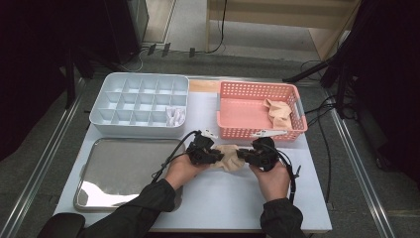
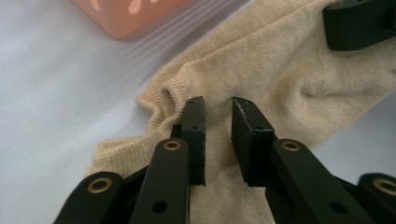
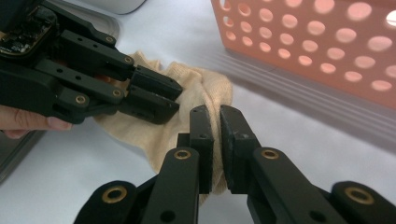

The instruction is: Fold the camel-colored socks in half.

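A beige sock (image 1: 229,157) lies crumpled on the white table between my two grippers. My left gripper (image 1: 218,156) comes at it from the left. In the left gripper view its jaws (image 2: 218,109) stand a little apart over the sock (image 2: 280,70), with flat fabric showing in the gap. My right gripper (image 1: 241,154) comes from the right. In the right gripper view its jaws (image 3: 214,114) pinch a raised fold of the sock (image 3: 205,84). The left gripper (image 3: 175,95) rests on the sock just beyond.
A pink perforated basket (image 1: 247,133) stands just behind the grippers with another beige sock (image 1: 279,113) inside. A white divided organizer (image 1: 138,99) sits back left, with a white item (image 1: 176,116) in one compartment. A metal tray (image 1: 124,168) lies front left.
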`<state>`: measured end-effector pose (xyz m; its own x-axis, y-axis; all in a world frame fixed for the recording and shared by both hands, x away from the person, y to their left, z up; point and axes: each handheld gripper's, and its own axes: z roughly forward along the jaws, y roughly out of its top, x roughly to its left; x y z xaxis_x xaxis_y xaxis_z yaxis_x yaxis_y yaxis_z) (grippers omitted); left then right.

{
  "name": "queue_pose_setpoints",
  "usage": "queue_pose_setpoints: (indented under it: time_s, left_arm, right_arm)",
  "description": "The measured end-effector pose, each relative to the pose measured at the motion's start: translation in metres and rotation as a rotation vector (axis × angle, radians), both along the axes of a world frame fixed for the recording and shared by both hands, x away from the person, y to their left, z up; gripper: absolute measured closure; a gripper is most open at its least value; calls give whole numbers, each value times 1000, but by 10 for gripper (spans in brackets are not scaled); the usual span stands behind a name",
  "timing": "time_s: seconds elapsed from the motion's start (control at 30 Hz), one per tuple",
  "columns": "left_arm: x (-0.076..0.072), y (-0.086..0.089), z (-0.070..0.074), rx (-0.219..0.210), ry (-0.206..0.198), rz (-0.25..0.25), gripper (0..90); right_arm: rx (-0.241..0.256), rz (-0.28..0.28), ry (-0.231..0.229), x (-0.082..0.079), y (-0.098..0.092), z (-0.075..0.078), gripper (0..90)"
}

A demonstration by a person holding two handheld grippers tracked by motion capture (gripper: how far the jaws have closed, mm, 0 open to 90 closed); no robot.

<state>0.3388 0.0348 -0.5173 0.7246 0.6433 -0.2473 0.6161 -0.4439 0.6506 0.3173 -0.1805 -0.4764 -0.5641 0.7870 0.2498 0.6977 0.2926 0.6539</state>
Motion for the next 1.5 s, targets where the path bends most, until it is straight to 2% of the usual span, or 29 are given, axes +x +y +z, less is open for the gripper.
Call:
queue_pose_setpoints:
  time_s: [0.1, 0.2, 0.33, 0.5, 0.6, 0.7, 0.83, 0.97, 1.1, 1.17, 1.3, 1.5]
  left_arm:
    - [-1, 1, 3, 1, -14, -10, 750]
    - [-3, 3, 8, 2, -24, -14, 750]
    - [-3, 3, 4, 37, -21, -29, 747]
    - [-1, 1, 1, 26, -22, -31, 744]
    - [1, 4, 2, -1, 5, -21, 733]
    - [1, 10, 8, 0, -2, -17, 720]
    - [0, 18, 15, 8, -32, -6, 719]
    - [5, 19, 10, 7, -22, 11, 727]
    - [6, 16, 6, 8, -28, 14, 736]
    - [7, 16, 6, -10, -14, 20, 734]
    - [7, 25, 13, -19, -1, 13, 724]
    - [8, 47, 25, -49, -5, 39, 706]
  right_arm:
    - [-11, 4, -2, 1, 2, 2, 854]
    - [0, -6, 13, 2, 2, 3, 853]
    - [8, -9, 23, 5, 7, 6, 853]
    - [25, -6, 34, 9, 18, 10, 852]
    - [24, 4, 30, 10, 24, 12, 852]
    - [15, 9, 25, 10, 26, 12, 852]
    - [13, 4, 30, 10, 25, 11, 851]
    - [14, 4, 30, 9, 25, 11, 852]
    - [13, 10, 34, 8, 26, 12, 852]
    - [17, 13, 35, 8, 28, 13, 852]
    - [13, 21, 40, 9, 31, 13, 850]
    - [7, 32, 42, 10, 37, 14, 851]
